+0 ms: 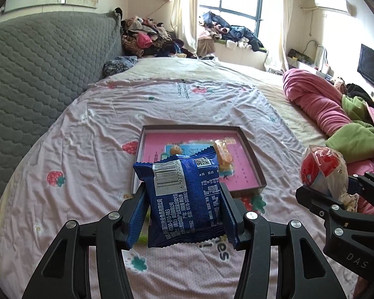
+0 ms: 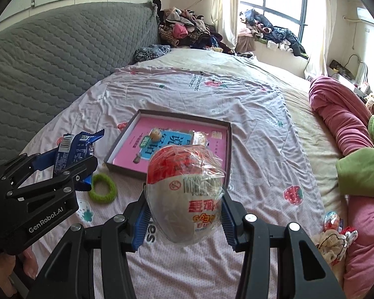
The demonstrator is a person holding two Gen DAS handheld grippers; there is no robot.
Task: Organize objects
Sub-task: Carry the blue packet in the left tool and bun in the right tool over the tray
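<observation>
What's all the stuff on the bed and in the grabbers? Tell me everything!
snack pack: one, blue, held in the left tool
egg toy: one, red and white in clear wrap, held in the right tool
box: one, dark rim, pink inside, middle of the bed
small snacks: two, yellowish, lying in the box
hair tie: one, green, on the sheet beside the box
sheet: one, pink with strawberries, over the bed
headboard: one, grey quilted, far left
blankets: pink and green, heaped at right
clothes: mixed piles, by the window
left tool: one, black
right tool: one, black
</observation>
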